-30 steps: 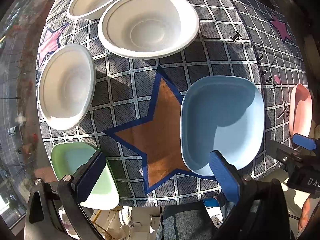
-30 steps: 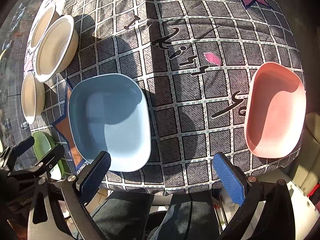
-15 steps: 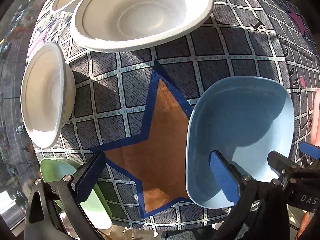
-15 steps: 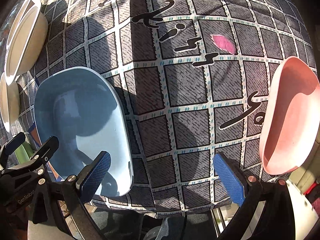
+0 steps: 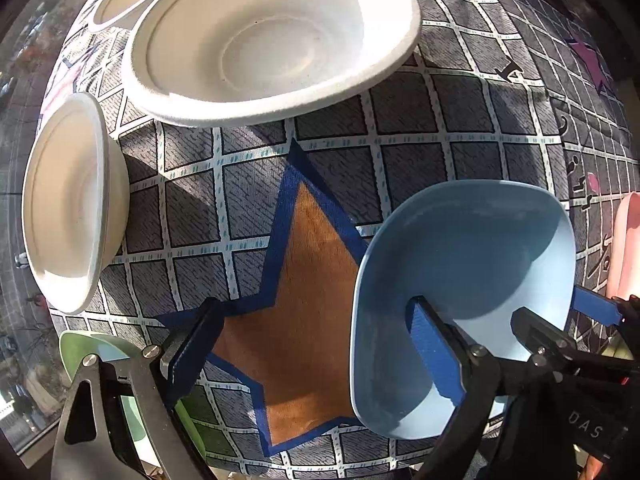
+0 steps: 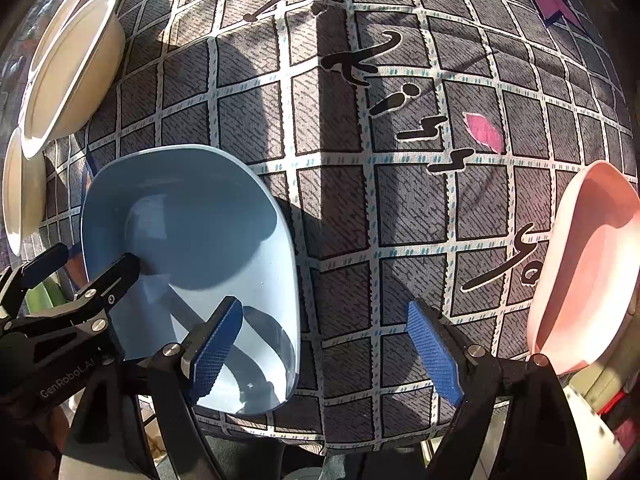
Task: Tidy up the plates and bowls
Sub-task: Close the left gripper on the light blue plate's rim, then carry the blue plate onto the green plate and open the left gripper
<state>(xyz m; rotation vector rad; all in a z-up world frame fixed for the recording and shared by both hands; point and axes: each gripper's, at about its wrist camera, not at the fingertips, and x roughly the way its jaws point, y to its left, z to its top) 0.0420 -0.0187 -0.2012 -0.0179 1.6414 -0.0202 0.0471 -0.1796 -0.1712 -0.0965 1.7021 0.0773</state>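
Left wrist view: your left tool [image 5: 312, 344] points down at the counter [image 5: 420, 168], which is covered in a grey checked cloth with an orange star. Its jaws have just been closing, yet they stand apart and straddle the near-left rim of the blue plate [image 5: 472, 248]; one finger [image 5: 434, 354] sits over the plate's inside, the other over the star, and neither pad visibly presses the rim. A large white bowl [image 5: 272, 44] sits at the far side, a second white bowl [image 5: 68, 204] to the left, and a green plate [image 5: 92, 350] lies at the near-left corner, partly behind the tool.

Right wrist view: your right tool [image 6: 328, 350] also has its jaws apart and has just been closing them. Its left finger [image 6: 216, 348] hangs over the blue plate's near-right part, the other over bare cloth, so the plate's right rim lies between them, not yet pinched. The pink plate [image 6: 584, 268] rests at the right edge of the counter, well apart from the blue one.

You appear to be at the start of picking up the blue plate with both tools. Next, sink each tool until a pad is under or against the rim, then close evenly on both sides before lifting, or the plate may tip.
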